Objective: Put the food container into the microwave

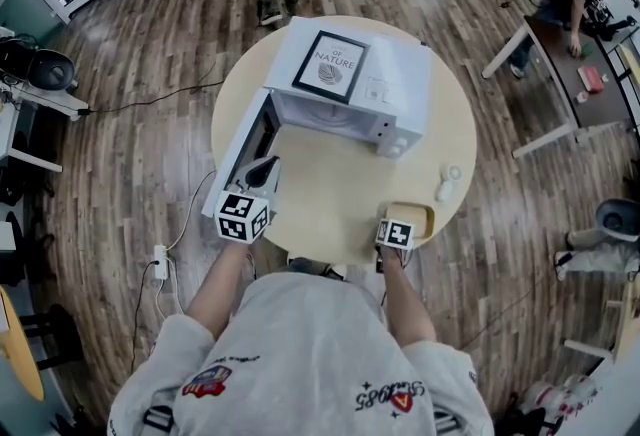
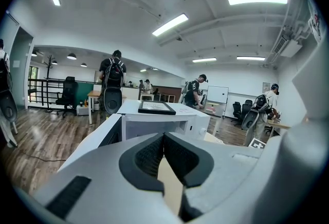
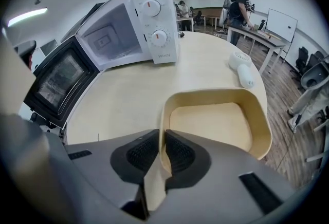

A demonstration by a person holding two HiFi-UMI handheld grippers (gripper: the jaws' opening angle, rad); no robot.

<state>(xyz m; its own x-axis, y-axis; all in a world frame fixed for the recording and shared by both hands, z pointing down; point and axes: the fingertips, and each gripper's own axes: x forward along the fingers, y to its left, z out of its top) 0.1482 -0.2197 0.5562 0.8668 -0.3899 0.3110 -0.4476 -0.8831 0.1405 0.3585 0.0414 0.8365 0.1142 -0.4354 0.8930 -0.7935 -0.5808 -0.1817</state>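
While the microwave stands with its door swung wide open to the left, the food container sits at the near edge of the round table, right of the oven and well apart from it. The right gripper is pinching the container's near-left wall, one pad inside the rim and one outside. The left gripper is by the open door, with its jaws pressed together on nothing.

From where I stand, the container looks like an empty, shallow beige tray with thin walls, so I'd judge it light and fairly stiff. Held by one wall it may sag or tip away from the jaws. That upright wall seems the sensible hold, taken deep over the rim. The smooth surface could slip if the tray swings on its way to the open cavity.
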